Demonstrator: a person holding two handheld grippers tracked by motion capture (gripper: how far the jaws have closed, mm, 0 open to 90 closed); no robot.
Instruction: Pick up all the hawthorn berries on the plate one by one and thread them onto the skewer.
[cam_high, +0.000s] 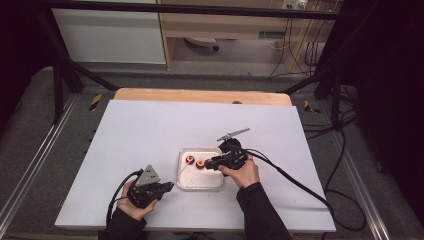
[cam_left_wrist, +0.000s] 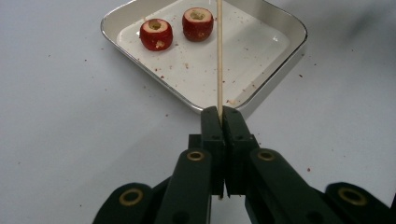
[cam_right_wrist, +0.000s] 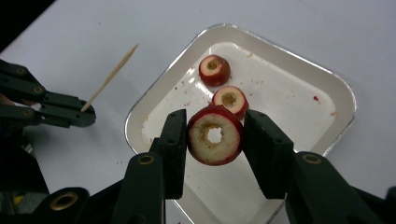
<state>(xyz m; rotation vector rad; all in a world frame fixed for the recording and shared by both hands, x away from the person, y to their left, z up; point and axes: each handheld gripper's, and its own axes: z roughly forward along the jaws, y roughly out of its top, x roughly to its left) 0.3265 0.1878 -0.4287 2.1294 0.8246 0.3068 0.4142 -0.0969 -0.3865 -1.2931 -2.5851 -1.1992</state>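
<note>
your left tool (cam_high: 167, 187) is clenched on the butt of a thin wooden skewer (cam_left_wrist: 219, 56), jaws pressed flat together with the stick rising straight out between them; it sits on the near-left of the white tabletop (cam_high: 150, 130), just short of the tray's corner, and the skewer's point reaches out over the tray (cam_left_wrist: 280, 60) ahead of it. nothing is threaded on the stick yet, it is bare from the jaws to the tip. beyond that tip, inside the tray, two red cored fruits (cam_left_wrist: 156, 34) (cam_left_wrist: 197, 23) rest side by side, hollow ends up, apart from each other and from the stick. further right, your right tool (cam_right_wrist: 215, 140) is grasping a third cored fruit (cam_right_wrist: 215, 135), one jaw on each flank, its bored hole facing back toward the camera; it hangs over the near part of the tray, with the other two pieces just past it, and the skewer's point sits off to its left, well apart. by my reading the coring and the pick-up are done, and the threading has not begun: you have yet to line the hole up with the point, push this piece on, then do the same for the two in the tray.
</note>
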